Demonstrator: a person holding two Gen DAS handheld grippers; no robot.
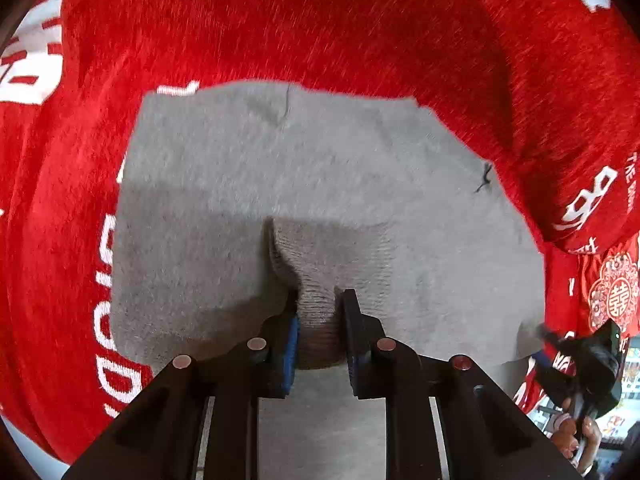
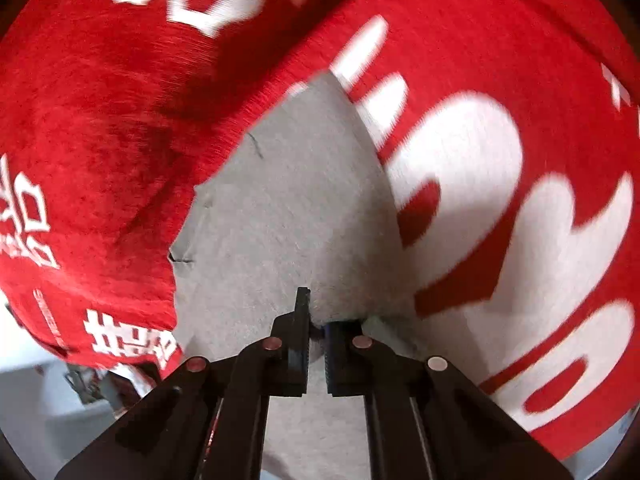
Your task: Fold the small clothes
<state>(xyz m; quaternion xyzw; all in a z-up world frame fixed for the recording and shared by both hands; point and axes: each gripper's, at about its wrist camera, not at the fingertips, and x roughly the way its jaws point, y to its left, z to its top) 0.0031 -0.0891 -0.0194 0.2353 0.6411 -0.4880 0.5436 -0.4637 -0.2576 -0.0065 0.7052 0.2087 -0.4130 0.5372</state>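
Your right-wrist view is smeared by motion: the white lettering on the red fleecy cloth [image 2: 472, 184] cannot be read. The grey knitted garment [image 1: 328, 184] runs under your grippers, its near edge hidden. Beyond the cloth's edge, small background clutter [image 1: 616, 400] stays indistinct.

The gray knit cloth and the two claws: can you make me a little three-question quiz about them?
1. True or false: the left claw pinches a ribbed fold of the gray knit cloth.
2. The gray cloth lies on: A) a blue towel, B) a red blanket with white lettering, C) bare wood?
3. Fill in: the right claw is closed on the ____ cloth.

Key: 1 true; 2 B; 3 gray.
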